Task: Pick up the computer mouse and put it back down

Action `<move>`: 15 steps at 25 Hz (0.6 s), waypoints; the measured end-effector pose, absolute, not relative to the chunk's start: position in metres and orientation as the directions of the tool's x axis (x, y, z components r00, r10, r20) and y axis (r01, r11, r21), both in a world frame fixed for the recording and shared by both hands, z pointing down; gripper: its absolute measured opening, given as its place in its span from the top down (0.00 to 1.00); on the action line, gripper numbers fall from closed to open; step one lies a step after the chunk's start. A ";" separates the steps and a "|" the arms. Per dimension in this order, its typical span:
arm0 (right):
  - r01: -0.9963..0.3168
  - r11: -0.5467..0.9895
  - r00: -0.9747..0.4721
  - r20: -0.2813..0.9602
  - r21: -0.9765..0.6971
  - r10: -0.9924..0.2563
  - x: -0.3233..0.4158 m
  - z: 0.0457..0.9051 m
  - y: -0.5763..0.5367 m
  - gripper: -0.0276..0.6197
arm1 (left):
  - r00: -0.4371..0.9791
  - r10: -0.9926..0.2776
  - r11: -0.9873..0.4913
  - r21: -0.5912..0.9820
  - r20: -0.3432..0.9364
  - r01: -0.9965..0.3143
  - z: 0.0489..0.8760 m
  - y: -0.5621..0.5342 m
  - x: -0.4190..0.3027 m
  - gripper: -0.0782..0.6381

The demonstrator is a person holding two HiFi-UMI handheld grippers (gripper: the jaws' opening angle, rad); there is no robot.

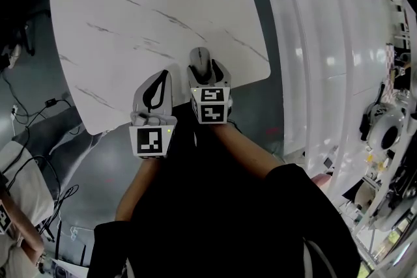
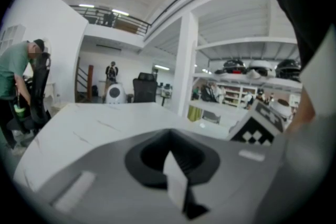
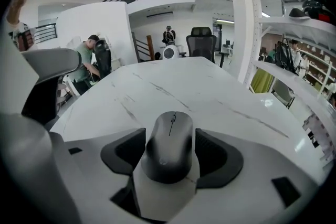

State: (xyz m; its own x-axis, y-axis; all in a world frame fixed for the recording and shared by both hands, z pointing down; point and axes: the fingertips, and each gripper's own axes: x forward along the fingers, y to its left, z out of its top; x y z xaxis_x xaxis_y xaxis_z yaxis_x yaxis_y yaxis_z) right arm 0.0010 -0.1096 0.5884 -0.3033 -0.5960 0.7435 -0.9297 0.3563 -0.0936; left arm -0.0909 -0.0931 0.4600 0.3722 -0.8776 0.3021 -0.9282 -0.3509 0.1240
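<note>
A dark grey computer mouse (image 1: 200,60) (image 3: 169,148) lies flat on the white marble-look table (image 1: 150,10) (image 3: 178,86), close to the near edge. My right gripper (image 1: 208,73) (image 3: 170,139) straddles it, one black pad on each side. The jaws stand wide and the pads sit right at the mouse's sides without visibly squeezing it. My left gripper (image 1: 158,80) (image 2: 171,138) hovers just left of the right one, over the table's near edge. Its jaws are shut with the tips together and nothing between them. The right gripper's marker cube (image 2: 260,126) shows at the left gripper view's right.
The table's near edge (image 1: 176,107) runs under both grippers, with grey floor below it. White curved shelving (image 1: 326,42) stands to the right. Cables (image 1: 26,115) trail on the floor at left. A person (image 3: 88,60) and an office chair (image 3: 202,39) are beyond the table's far end.
</note>
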 end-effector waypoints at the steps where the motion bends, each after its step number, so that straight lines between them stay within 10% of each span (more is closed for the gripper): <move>1: -0.930 0.356 -0.298 0.751 -0.089 -0.589 0.000 0.590 -0.110 0.57 | 0.371 -0.878 -0.350 0.126 0.302 -0.928 0.460 -0.094 -0.091 0.88; 15: -0.953 0.292 -0.224 0.832 -0.078 -0.508 -0.002 0.605 -0.112 0.56 | 0.381 -0.860 -0.360 0.124 0.340 -0.925 0.474 -0.094 -0.089 0.88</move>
